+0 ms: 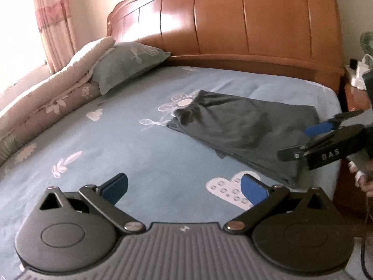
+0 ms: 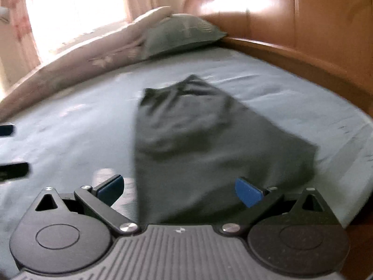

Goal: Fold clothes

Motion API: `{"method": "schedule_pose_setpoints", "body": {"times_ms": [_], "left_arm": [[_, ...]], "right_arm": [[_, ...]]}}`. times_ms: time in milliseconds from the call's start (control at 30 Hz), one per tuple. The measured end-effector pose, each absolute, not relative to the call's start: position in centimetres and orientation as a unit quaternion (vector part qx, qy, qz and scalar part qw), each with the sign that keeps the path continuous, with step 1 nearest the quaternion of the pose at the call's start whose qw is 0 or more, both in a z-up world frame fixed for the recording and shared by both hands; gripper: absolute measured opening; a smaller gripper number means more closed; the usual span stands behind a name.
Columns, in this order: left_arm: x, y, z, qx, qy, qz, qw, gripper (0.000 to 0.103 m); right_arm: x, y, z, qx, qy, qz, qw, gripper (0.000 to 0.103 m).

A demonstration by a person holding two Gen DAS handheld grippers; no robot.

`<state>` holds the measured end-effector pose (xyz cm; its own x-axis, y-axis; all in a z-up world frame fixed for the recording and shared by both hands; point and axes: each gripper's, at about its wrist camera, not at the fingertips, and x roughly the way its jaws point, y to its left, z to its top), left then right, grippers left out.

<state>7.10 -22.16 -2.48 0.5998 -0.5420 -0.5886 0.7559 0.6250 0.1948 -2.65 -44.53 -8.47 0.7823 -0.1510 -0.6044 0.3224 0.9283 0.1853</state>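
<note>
The dark garment point(image 1: 242, 130) lies folded flat on the blue sheet point(image 1: 139, 154), toward the right side of the bed and near its edge, its gathered waistband end pointing at the headboard point(image 1: 233, 23). In the right wrist view the garment point(image 2: 209, 144) fills the middle of the frame, blurred, running from just ahead of the fingers up toward the pillow point(image 2: 184, 35).

The right gripper point(image 2: 179, 191) hangs over the near end of the garment with its jaws wide apart and nothing between them; whether the blue pads point(image 2: 248, 192) touch the cloth cannot be told. From the left wrist view the same gripper point(image 1: 303, 140) comes in from the right edge over the garment's near corner, held by a hand point(image 1: 363, 177).

The left gripper point(image 1: 184, 189) is over bare sheet, well left of the garment, jaws also spread wide and empty.

A grey-green pillow point(image 1: 126, 65) leans by the headboard, beside a rolled quilt point(image 1: 46, 98) along the far side. A curtain point(image 1: 53, 18) hangs by the bright window behind.
</note>
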Motion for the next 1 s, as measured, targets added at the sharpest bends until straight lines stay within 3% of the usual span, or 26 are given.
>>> {"method": "schedule_pose_setpoints", "body": {"times_ms": [100, 233, 433, 633, 1000], "left_arm": [[7.0, -21.9, -2.5, 0.200, 0.270, -0.379, 0.862, 0.102], [6.7, -21.5, -2.3, 0.190, 0.273, -0.379, 0.864, 0.102], [6.7, -20.9, -1.4, 0.169, 0.271, -0.372, 0.871, 0.102], [6.5, -20.4, -0.4, 0.154, 0.261, -0.365, 0.880, 0.102], [5.4, -20.7, 0.6, 0.126, 0.293, -0.380, 0.868, 0.102]], "right_arm": [[-1.9, -43.6, -9.4, 0.124, 0.336, -0.114, 0.927, 0.103], [-1.8, -42.5, -8.0, 0.122, 0.316, -0.104, 0.935, 0.103], [-0.5, -40.7, -8.8, 0.102, 0.370, -0.088, 0.919, 0.103], [-1.6, -41.4, -6.7, 0.169, 0.368, -0.102, 0.908, 0.103], [-4.9, -40.3, -2.9, 0.182, 0.365, -0.138, 0.903, 0.103]]}}
